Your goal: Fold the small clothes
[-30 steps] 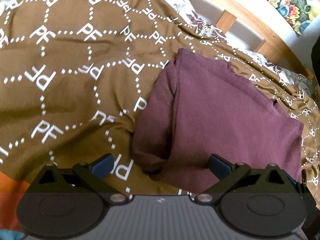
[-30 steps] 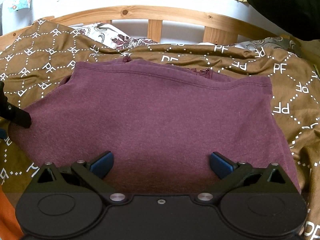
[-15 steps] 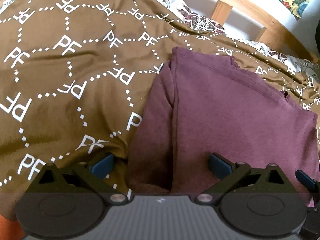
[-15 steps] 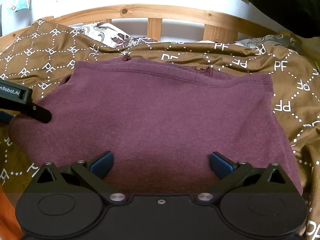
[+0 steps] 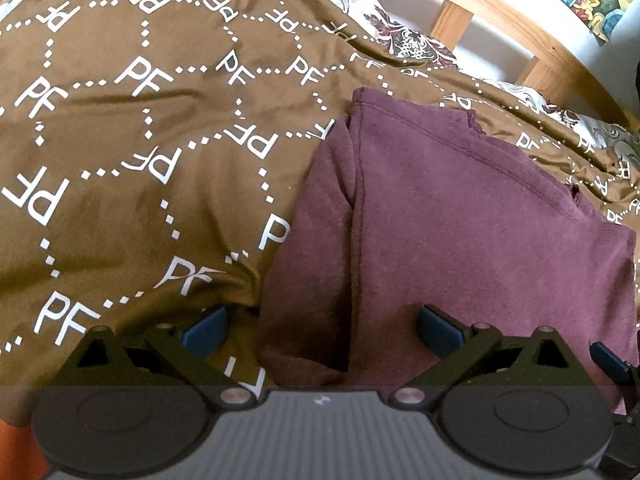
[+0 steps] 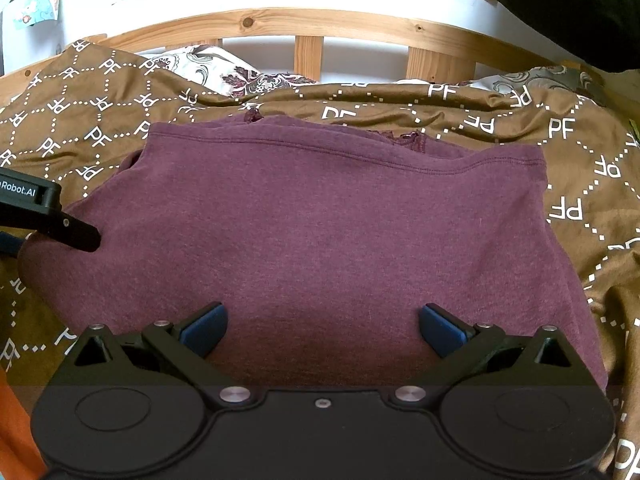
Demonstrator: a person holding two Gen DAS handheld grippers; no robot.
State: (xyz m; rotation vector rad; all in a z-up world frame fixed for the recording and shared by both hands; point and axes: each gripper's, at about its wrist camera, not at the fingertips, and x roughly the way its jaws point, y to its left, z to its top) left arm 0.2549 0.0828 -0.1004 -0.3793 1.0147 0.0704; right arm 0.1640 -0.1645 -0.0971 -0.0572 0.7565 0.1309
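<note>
— While the maroon shirt (image 6: 320, 232) lies spread on the brown bedspread (image 5: 120, 184), where are the two tools?
— Both sit at its near edge. The right gripper (image 6: 322, 330) faces the middle of the cloth, fingers wide apart, nothing between its blue pads (image 6: 204, 330)
— And the other?
— The left gripper (image 5: 320, 330) is over the shirt's left side, jaws wide too — one pad above the bedspread, the other above the maroon fabric. A folded flap runs along that left edge
— What lies beyond?
— A wooden bed rail (image 6: 312, 32) and a patterned pillow (image 6: 208, 68) tucked behind the bedspread
</note>
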